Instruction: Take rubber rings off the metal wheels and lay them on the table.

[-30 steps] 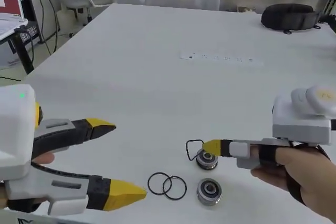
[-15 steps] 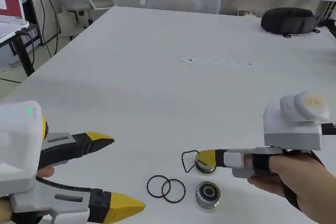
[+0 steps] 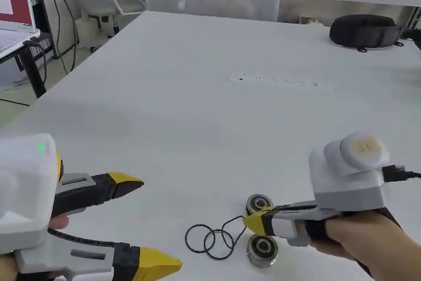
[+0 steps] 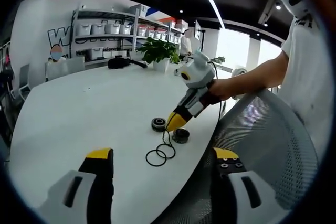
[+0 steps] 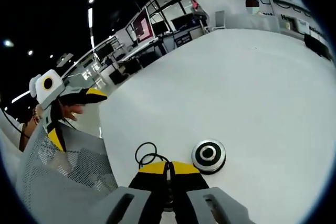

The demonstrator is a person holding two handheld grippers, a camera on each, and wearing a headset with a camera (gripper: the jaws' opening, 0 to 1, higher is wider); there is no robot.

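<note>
Jaws of the right gripper (image 3: 253, 223) pinch a rubber ring (image 3: 231, 223) beside a metal wheel (image 3: 259, 203); the left gripper (image 3: 160, 224) is spread wide.

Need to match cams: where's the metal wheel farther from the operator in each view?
Head view: far metal wheel, lower centre, just beyond the right gripper tip.
Left gripper view: wheel mid-frame, left of that tip.
Right gripper view: wheel low centre, right of its own jaws.
Shared landmark: the right gripper, shut on a rubber ring, tip beside the wheel.
</note>
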